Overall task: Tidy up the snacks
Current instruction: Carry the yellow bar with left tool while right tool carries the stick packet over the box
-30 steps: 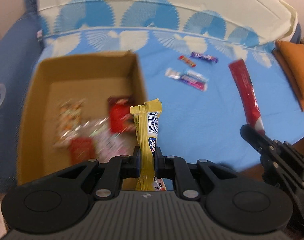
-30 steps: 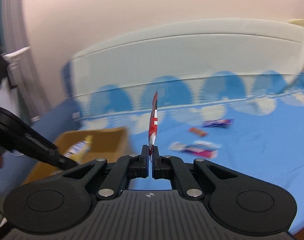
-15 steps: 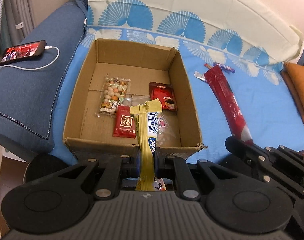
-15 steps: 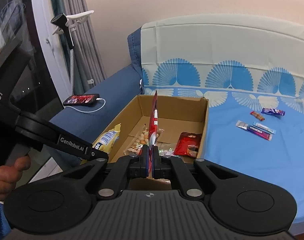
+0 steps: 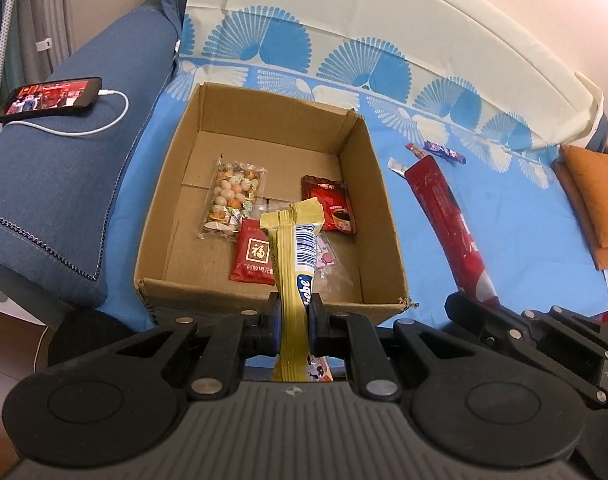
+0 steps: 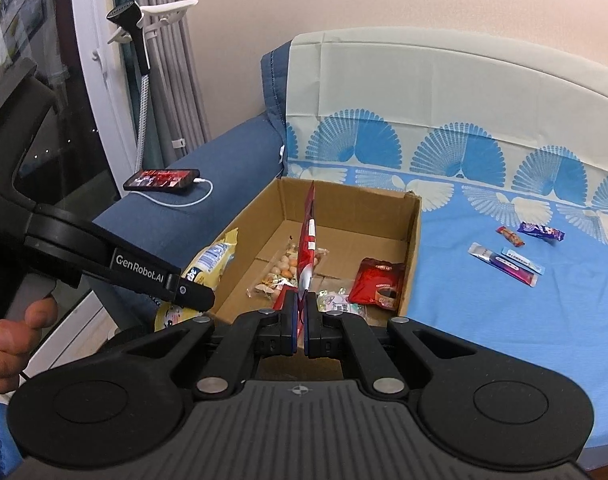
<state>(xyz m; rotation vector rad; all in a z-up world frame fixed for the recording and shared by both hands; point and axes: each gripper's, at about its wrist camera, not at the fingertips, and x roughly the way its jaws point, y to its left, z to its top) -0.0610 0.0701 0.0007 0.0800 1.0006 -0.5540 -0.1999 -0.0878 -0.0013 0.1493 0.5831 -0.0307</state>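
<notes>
The left gripper [image 5: 295, 316] squeezes a yellow snack pack [image 5: 296, 256]. The right gripper [image 6: 300, 312] pinches a long red pack [image 6: 307, 240]. The cardboard box [image 5: 368, 184] sits at twelve o'clock, snacks inside.

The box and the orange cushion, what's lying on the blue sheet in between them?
Between the cardboard box and the orange cushion, the left wrist view shows mostly bare blue sheet; the right gripper's long red packet is held over it.

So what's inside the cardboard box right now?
Inside the cardboard box: a clear bag of round snacks, a dark red packet, a red packet and a clear pink sweet wrapper. The held yellow packet covers part of the floor.
</notes>
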